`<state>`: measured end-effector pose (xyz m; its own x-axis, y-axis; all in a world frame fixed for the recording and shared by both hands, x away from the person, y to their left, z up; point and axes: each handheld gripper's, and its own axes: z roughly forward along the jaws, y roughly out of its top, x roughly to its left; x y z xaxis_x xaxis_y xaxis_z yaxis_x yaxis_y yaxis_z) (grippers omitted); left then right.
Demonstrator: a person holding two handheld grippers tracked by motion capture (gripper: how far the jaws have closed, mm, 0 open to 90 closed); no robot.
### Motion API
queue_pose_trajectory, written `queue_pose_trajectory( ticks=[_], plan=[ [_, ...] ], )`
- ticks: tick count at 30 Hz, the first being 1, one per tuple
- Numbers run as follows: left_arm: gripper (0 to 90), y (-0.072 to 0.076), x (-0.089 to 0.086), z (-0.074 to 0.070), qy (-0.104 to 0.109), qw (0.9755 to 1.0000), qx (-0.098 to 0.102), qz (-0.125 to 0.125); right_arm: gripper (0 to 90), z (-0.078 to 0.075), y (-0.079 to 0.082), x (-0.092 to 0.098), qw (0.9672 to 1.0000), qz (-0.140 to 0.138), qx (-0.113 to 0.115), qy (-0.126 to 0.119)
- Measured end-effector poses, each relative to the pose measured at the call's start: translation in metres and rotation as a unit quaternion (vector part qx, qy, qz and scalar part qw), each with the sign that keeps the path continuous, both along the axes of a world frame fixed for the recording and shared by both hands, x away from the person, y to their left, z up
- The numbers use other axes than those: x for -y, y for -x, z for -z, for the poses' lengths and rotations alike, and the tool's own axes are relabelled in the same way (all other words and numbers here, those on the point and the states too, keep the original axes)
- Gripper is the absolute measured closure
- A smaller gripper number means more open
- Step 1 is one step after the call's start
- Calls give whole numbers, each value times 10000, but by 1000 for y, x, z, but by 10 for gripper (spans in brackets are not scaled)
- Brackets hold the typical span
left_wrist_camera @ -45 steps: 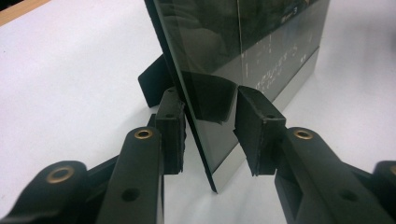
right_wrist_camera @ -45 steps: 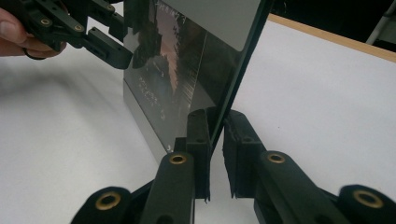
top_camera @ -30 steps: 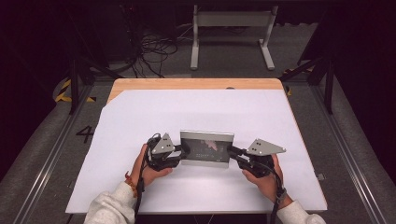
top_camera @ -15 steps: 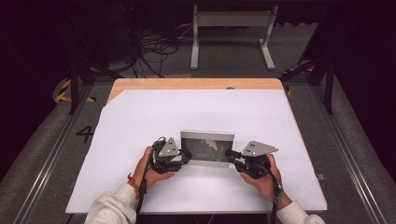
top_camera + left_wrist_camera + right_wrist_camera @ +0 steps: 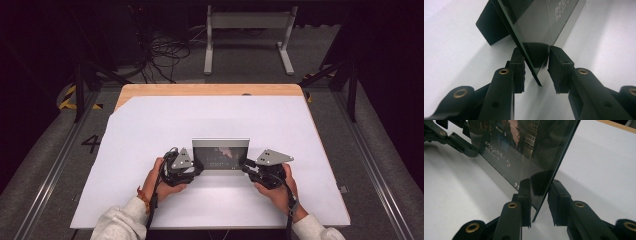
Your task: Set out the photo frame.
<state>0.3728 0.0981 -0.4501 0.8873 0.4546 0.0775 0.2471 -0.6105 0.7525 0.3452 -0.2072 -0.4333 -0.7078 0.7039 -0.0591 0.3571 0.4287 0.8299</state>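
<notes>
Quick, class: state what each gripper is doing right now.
Left gripper: jaws astride the lower corner of the dark photo frame, gaps at both pads; open.
Right gripper: jaws astride the frame's other corner, just been opening; open.

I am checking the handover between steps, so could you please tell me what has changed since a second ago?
The right gripper has drawn in slightly toward the picture frame, and its jaws have just been opening with the frame's corner between them. The left gripper stays at the frame's other end, jaws around that corner. The frame still stands upright on the white table.
</notes>
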Motion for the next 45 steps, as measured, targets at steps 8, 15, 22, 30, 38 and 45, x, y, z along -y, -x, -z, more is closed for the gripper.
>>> queue_pose_trajectory(
  ticks=[8,15,22,30,38,45],
  plan=[
    [686,1,-3,-2,23,10000,37,-16,736,0,1,1,10000,13,-34,34],
    [747,3,-12,-10,174,9997,120,-77,834,-6,3,10,10000,23,65,-59],
    [759,4,-12,-11,188,9997,117,-128,856,-7,4,11,9999,39,91,-45],
    [754,2,-11,-10,251,9995,73,-158,869,-7,6,11,9999,56,114,22],
    [766,5,-13,-13,227,9994,100,-233,868,-10,8,11,9998,8,207,74],
    [752,10,-17,-16,226,9993,158,-271,856,-12,12,13,9996,-21,248,161]
  ],
)
